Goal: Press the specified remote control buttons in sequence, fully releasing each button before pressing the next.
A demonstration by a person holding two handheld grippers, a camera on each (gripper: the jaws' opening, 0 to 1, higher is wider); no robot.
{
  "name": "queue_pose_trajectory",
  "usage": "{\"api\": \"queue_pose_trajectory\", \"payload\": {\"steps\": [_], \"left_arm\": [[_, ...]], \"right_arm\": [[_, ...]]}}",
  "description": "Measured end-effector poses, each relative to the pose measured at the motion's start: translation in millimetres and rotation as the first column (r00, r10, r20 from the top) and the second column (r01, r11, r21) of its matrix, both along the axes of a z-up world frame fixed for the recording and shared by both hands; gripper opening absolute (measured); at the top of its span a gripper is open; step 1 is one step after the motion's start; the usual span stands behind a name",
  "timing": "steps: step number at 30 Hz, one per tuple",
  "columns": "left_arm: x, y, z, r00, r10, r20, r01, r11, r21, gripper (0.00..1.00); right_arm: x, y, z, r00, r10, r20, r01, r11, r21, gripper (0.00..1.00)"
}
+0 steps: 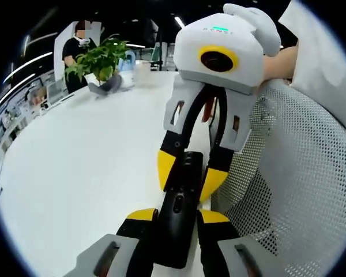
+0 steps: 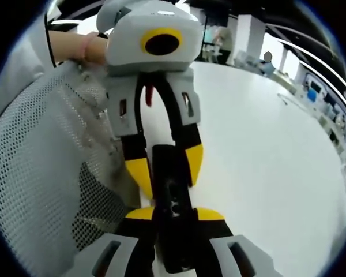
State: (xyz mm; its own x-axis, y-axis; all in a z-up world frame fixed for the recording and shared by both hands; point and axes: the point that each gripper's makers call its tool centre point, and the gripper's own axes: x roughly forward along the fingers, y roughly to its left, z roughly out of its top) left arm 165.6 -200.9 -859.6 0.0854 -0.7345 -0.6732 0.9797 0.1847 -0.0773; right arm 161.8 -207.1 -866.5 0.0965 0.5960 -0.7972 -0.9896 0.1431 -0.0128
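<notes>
A black remote control [image 1: 179,208] hangs over the white table's edge, held lengthwise between my two grippers, which face each other. In the left gripper view my left gripper [image 1: 177,216] rises from the bottom, its yellow-tipped jaws shut on the remote's near end. My right gripper [image 1: 189,173] comes down from above and clamps the far end. The right gripper view mirrors this. There my right gripper [image 2: 176,214] grips the remote [image 2: 172,196] from below, and my left gripper [image 2: 166,167] holds it from above. The buttons are too dark to make out.
The white table [image 1: 81,167] stretches away, with a potted plant [image 1: 101,57] and a person [image 1: 75,49] at its far end. A grey mesh chair back [image 1: 294,173] stands close beside the grippers; it appears as the mesh chair back [image 2: 40,173] in the right gripper view.
</notes>
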Motion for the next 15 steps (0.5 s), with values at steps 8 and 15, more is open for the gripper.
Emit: {"api": "queue_pose_trajectory", "payload": {"steps": [8, 15], "left_arm": [[0.3, 5, 0.9, 0.999, 0.008, -0.032, -0.008, 1.0, 0.0, 0.31], [9.7, 12, 12.0, 0.995, 0.086, -0.046, -0.087, 0.996, -0.032, 0.36]], "right_arm": [[1, 1, 0.2, 1.0, 0.004, -0.003, -0.004, 1.0, 0.007, 0.21], [1, 1, 0.3, 1.0, 0.003, -0.005, -0.003, 1.0, 0.015, 0.21]]}}
